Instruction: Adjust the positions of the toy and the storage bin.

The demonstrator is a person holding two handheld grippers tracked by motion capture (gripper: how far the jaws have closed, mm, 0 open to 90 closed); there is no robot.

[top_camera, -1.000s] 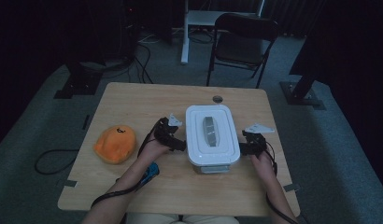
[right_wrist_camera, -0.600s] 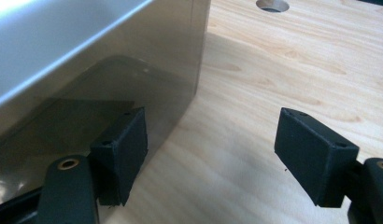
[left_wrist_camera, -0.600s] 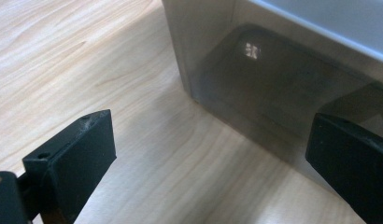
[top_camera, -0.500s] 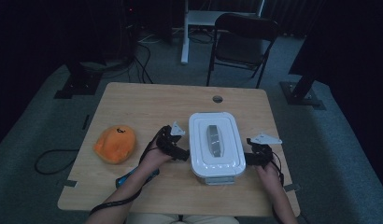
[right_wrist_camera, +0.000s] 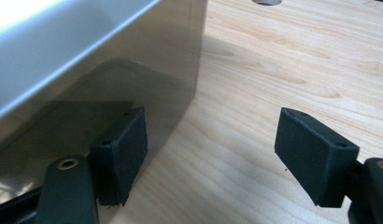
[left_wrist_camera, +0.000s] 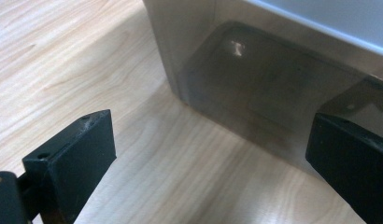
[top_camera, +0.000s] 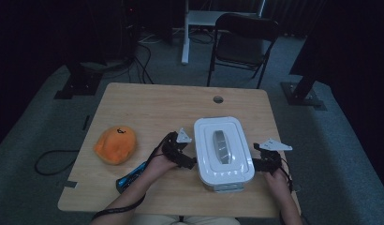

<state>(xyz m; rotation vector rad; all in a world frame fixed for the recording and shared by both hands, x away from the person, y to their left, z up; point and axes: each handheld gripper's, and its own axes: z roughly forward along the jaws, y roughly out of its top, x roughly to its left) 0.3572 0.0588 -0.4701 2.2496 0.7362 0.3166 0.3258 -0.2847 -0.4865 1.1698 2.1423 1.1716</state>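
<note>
White lidded box (top_camera: 223, 152), rounded corners, grey oblong handle on lid, translucent walls, sitting between the two grippers on wooden table (top_camera: 148, 105). Left gripper (top_camera: 186, 159) against its left wall, right gripper (top_camera: 256, 164) against its right wall, forearms entering from below. Jaws of both spread wide, pinching nothing, one jaw of each by the wall.

The high view is dim and slightly soft; the room around the surface (top_camera: 148, 103) sinks into near black, and the far corners lose all detail. Light falls from above, so the white box (top_camera: 223, 150) is the brightest thing there. Both gripper views are much brighter and sharp on the wood grain. In them the box's glossy wall mirrors the dark jaws, with a small glint in the left gripper view and a washed-out glare along the box's upper edge.
</note>
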